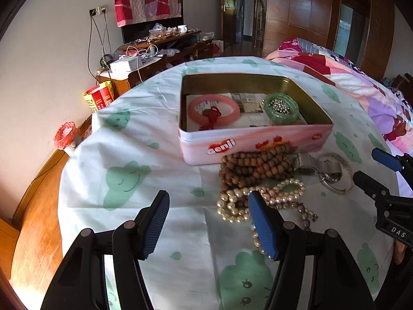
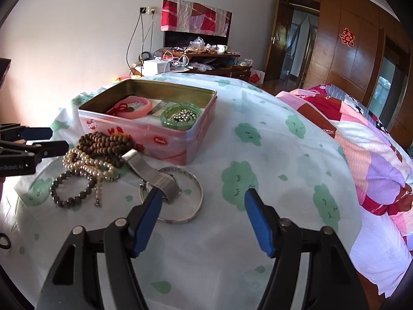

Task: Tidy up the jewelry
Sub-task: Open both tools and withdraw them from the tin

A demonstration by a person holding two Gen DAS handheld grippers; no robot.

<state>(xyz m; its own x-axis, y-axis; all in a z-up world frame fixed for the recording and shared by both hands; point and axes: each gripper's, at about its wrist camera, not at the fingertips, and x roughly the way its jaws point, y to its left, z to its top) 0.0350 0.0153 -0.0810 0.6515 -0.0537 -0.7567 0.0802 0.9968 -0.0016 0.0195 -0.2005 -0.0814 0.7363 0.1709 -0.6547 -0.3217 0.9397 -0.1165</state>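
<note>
Both grippers, left gripper (image 1: pixel 207 206) and right gripper (image 2: pixel 202 201), stand wide and empty; the tangled pearl strand (image 1: pixel 271 196) may drag neighbouring wooden beads (image 1: pixel 255 165) when lifted

Each hand-held gripper, the left hand-held gripper (image 1: pixel 209 223) and the right hand-held gripper (image 2: pixel 201 222), has black plastic linkage arms with round silver pivot pins. Ribbed blue pads (image 1: pixel 262 226) line the fingers' inner faces. White lettering marks each black body, seen from the opposite camera.

The pearl necklace (image 1: pixel 260 199) is partly hidden behind the left gripper's (image 1: pixel 207 223) blue pad, and the tin's (image 1: pixel 247 149) paper contents are unreadable.
</note>
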